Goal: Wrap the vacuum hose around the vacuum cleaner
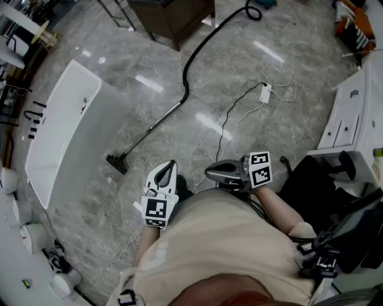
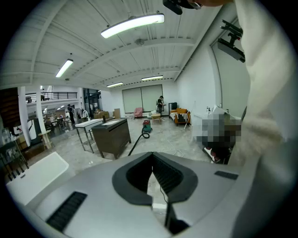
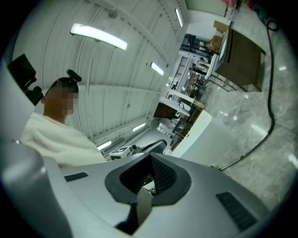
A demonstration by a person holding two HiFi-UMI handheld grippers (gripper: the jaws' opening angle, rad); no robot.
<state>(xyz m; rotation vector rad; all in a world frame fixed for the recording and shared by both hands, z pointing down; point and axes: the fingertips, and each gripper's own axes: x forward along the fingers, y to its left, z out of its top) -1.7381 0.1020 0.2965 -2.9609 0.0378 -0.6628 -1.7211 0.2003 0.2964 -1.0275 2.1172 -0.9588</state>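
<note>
Grey marble floor fills most of the head view. White bathtub lies along the left side of the frame, with the white cabinet at the right edge. The person's beige shirt takes up the bottom centre. Dark cabinet sits at top centre.

Vacuum hose: black, lying loose on the floor. It runs from the top edge down and left, then joins a straight metal wand. The wand ends in a black floor nozzle just beside the tub wall. Vacuum cleaner: small and far off in the left gripper view, middle of frame, past the dark cabinet. The hose leads toward it and is not wound on it.

Left gripper: lower centre of the head view, jaws pressed together, nothing between them, apart from the hose. Right gripper: just to its right, jaws likewise closed on nothing, tip pointing toward the left gripper.

White power strip with thin cables lies upper right of centre.
</note>
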